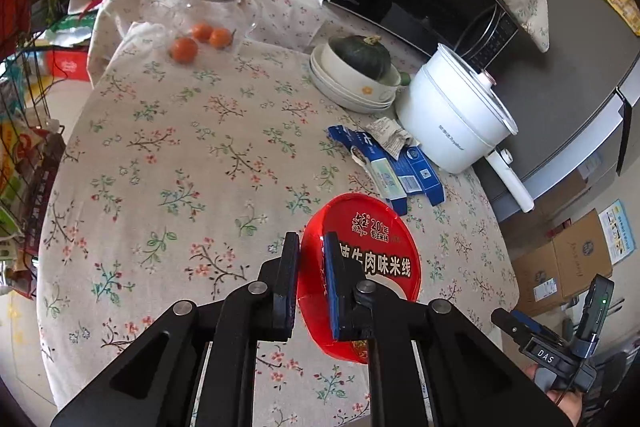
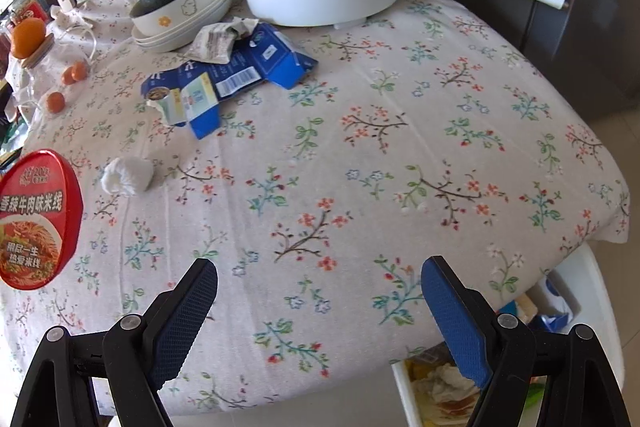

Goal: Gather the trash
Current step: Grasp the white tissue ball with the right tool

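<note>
Left wrist: red lid (image 1: 360,267) between left tongs (image 1: 312,267).

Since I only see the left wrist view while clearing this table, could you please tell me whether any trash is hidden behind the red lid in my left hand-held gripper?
Observer: Yes, a crumpled white tissue lies on the tablecloth just beyond the red lid.
Operator: Thank you. Is there a bin nearby?
Observer: A white bin with trash in it stands below the table's near edge, close to the right hand-held gripper.
Operator: Is that hand-held gripper free?
Observer: Its jaws stand wide open with nothing between them.
</note>
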The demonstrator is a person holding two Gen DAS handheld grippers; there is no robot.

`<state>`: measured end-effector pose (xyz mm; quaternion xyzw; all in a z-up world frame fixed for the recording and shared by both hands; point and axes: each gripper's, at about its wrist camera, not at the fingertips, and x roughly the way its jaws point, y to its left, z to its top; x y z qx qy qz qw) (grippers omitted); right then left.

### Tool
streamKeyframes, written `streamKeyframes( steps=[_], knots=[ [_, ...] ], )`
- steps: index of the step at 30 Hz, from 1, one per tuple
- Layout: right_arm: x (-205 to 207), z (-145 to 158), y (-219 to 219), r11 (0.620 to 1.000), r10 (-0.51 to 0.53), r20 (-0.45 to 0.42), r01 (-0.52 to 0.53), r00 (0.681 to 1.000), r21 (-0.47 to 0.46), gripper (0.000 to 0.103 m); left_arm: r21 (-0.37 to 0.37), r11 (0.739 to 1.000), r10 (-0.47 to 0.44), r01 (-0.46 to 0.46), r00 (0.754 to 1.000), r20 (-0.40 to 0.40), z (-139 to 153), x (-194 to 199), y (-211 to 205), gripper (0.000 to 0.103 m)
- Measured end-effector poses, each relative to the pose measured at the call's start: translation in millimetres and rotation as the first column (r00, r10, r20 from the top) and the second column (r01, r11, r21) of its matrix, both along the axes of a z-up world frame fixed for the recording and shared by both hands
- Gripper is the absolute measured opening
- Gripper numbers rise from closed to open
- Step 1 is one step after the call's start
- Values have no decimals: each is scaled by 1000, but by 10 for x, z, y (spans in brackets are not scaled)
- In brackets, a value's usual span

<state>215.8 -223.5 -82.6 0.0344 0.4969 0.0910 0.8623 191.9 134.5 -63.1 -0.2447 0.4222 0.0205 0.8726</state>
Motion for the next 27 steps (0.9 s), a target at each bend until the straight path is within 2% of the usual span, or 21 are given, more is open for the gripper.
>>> streamKeyframes(
  steps=[8, 12, 15, 18, 21, 25, 27],
  knots=[
    [115, -194, 575, 996, 43, -58, -39, 997, 77, 87, 65, 997, 52, -51, 998, -21, -55, -168, 513, 13],
    [289, -266, 901, 996, 66, -67, -61, 996, 70, 87, 70, 995, 66, -66, 998, 1, 13, -215, 740, 13],
    [453, -326, 1159, 996, 80, -58, -77, 995, 52, 87, 95, 993, 68, -68, 998, 7, 42, -227, 812, 13],
    [605, -385, 1398, 991, 104, -62, -99, 993, 89, 85, 96, 993, 67, -67, 998, 5, 43, -221, 855, 13],
    [731, -430, 1616, 990, 121, -53, -116, 991, 84, 83, 104, 992, 64, -65, 998, 9, 59, -201, 867, 13],
    [886, -508, 1785, 991, 111, -53, -106, 992, 83, 77, 92, 994, 61, -62, 998, 18, 85, -169, 869, 13],
    [949, -572, 1821, 991, 103, -67, -97, 992, 91, 67, 83, 995, 59, -60, 998, 19, 93, -154, 845, 13]
  ],
)
